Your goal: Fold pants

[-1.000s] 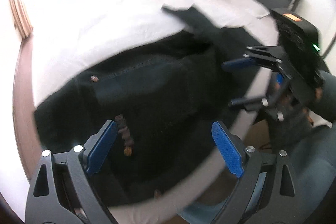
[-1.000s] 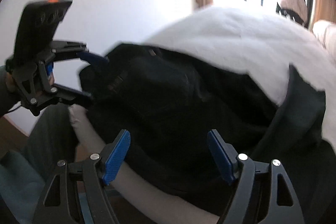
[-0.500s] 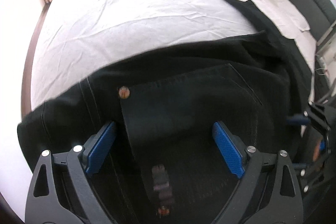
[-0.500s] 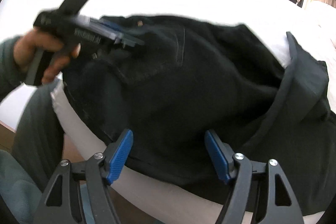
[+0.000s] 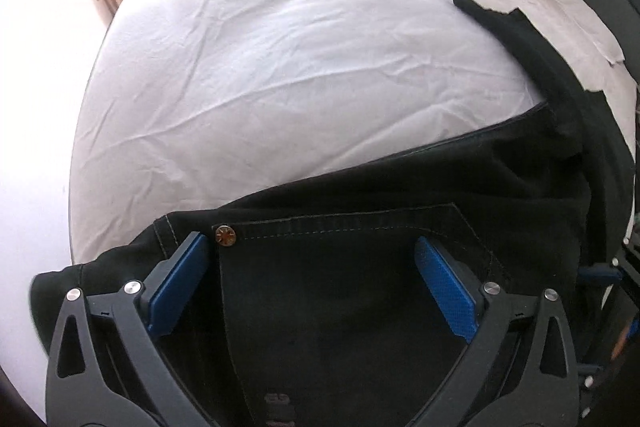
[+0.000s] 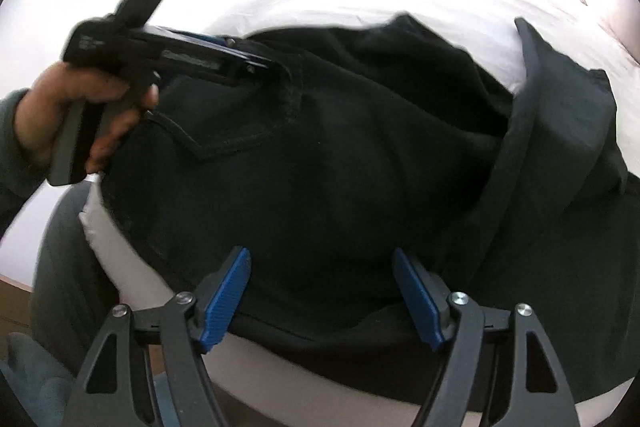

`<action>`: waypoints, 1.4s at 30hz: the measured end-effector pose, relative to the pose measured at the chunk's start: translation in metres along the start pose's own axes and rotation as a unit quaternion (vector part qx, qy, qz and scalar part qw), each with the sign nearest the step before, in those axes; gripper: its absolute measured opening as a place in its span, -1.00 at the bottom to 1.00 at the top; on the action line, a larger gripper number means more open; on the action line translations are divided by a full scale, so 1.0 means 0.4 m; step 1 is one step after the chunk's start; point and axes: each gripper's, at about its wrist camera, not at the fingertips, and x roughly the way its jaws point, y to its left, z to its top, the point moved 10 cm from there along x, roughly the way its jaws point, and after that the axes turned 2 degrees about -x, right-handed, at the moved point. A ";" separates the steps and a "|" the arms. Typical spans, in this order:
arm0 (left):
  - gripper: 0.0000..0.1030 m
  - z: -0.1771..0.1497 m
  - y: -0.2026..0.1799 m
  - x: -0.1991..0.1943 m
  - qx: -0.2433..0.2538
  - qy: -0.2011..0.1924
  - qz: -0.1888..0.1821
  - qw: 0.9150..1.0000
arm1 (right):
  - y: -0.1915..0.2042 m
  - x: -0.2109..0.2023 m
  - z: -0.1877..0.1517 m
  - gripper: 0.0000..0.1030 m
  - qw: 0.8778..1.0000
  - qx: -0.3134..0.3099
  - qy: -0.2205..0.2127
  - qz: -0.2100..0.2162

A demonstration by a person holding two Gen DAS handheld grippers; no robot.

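Left tongs (image 5: 312, 283) gape wide over the pants (image 5: 360, 307) by the pocket rivet (image 5: 224, 235), holding nothing; bed (image 5: 280, 67) toward twelve o'clock. Right view: my right tongs (image 6: 322, 297) spread wide, unloaded, at the pants' near edge. I judge I'm reaching for the waistband; next, close both on it.
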 end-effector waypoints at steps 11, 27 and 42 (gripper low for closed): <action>1.00 -0.163 0.038 -0.077 -0.043 -0.012 0.002 0.999 | -0.307 -0.220 0.212 0.48 0.984 0.135 -0.110 -0.045; 0.99 -0.270 -0.015 -0.092 -0.066 -0.040 0.006 0.997 | -0.568 0.030 0.460 0.51 0.970 0.130 0.006 -0.204; 0.99 -0.307 -0.042 -0.115 -0.054 -0.044 0.015 0.997 | -0.649 0.078 0.460 -0.67 0.970 0.172 0.025 -0.172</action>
